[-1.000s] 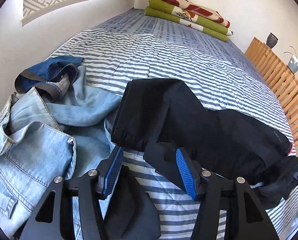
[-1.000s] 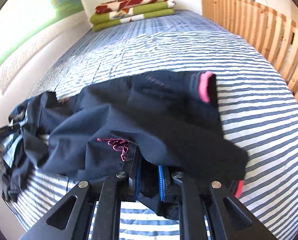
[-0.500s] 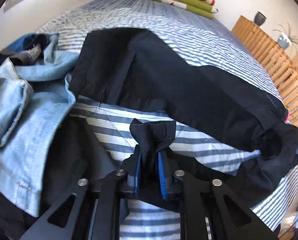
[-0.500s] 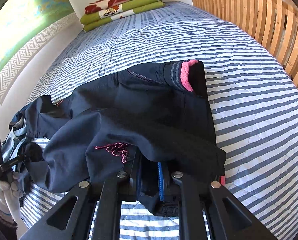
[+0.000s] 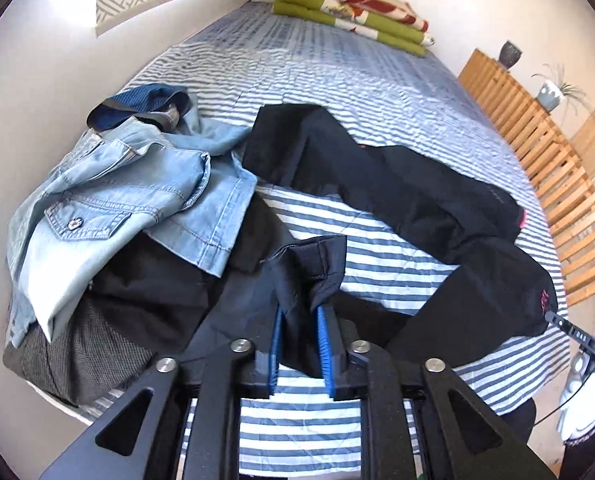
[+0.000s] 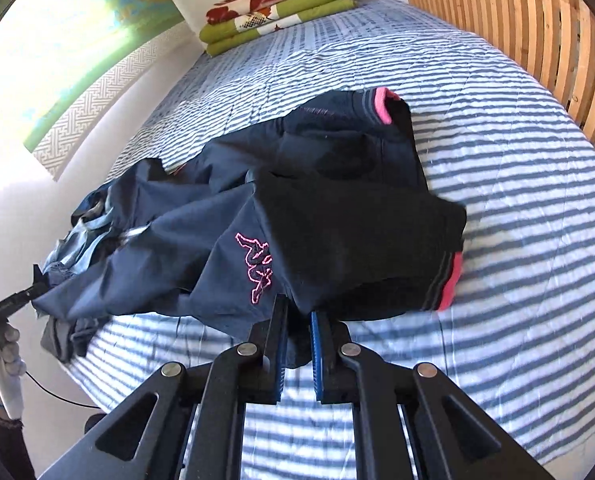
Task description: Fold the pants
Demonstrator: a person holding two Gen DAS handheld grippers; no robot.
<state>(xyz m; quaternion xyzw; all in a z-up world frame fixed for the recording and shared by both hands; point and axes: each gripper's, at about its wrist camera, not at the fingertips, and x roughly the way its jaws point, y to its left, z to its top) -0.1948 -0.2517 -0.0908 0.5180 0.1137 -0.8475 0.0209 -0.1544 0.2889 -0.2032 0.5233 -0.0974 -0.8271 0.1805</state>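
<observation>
Between each tool's (image 5: 300, 322) fingers, pants (image 6: 337, 216) fabric is pinched.

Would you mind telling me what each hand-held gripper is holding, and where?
Both hold the dark pants: left hand-held gripper pinches a leg hem, right hand-held gripper the waist edge.

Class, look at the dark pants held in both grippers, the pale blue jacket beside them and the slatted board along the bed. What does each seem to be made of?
Dark pants: probably thin synthetic sportswear cloth, smooth and matte, with a stitched pink logo and ribbed pink band.
Pale blue jacket: faded denim, judging by its seams and metal button.
Slatted board: light wood, grain visible.
</observation>
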